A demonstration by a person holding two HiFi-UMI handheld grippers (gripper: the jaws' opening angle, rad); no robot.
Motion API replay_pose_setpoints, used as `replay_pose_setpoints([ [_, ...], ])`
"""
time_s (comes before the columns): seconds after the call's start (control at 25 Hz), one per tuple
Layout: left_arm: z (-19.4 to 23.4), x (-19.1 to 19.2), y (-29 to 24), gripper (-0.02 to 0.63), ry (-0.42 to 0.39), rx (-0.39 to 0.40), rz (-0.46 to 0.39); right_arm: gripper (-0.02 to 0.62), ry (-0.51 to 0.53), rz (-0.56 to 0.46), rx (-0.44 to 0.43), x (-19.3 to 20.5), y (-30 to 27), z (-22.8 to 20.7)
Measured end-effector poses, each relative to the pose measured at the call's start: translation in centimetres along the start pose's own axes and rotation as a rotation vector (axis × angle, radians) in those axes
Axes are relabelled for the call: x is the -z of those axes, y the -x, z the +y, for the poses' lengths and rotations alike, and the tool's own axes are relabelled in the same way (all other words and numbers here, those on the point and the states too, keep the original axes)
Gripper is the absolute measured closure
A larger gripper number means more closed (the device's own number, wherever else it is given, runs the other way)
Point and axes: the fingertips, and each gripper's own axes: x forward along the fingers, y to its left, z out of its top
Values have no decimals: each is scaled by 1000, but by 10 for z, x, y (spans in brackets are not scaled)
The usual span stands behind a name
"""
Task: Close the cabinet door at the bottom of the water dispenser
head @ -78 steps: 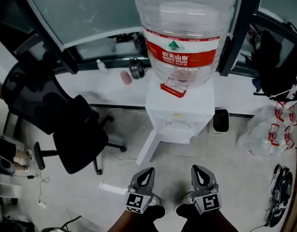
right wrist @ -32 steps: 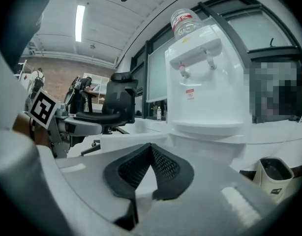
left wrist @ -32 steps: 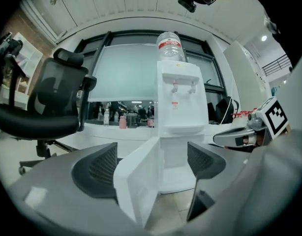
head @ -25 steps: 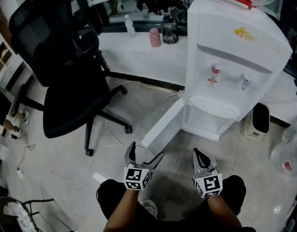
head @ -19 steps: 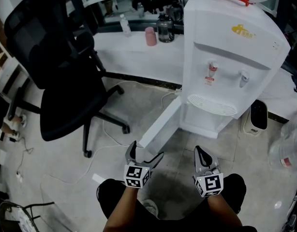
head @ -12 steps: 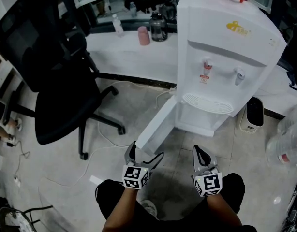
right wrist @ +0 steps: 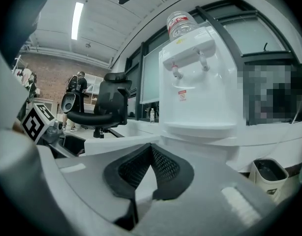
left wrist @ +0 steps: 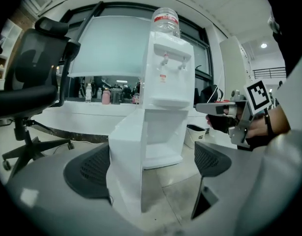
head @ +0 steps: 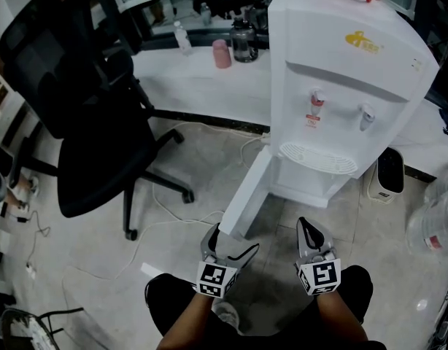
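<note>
Left tool point(head: 231, 243) forward, jaws just closing astride cabinet door point(head: 249, 188), seemingly clear

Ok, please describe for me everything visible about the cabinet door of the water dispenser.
The cabinet door is a plain white, flat, hard-looking panel, hinged to the base of the water dispenser. It stands upright and wide open, swung out toward the camera. Its free edge sits between the open left tongs, which have just been closing slightly; contact is unclear.
</note>
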Motion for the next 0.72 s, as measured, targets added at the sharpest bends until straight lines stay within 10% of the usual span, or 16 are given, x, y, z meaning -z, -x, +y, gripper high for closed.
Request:
replay_pose_setpoints([
  [0.72, -124, 10, -28, 72, -83, 261, 24, 592, -50, 7, 102, 7, 37, -63],
])
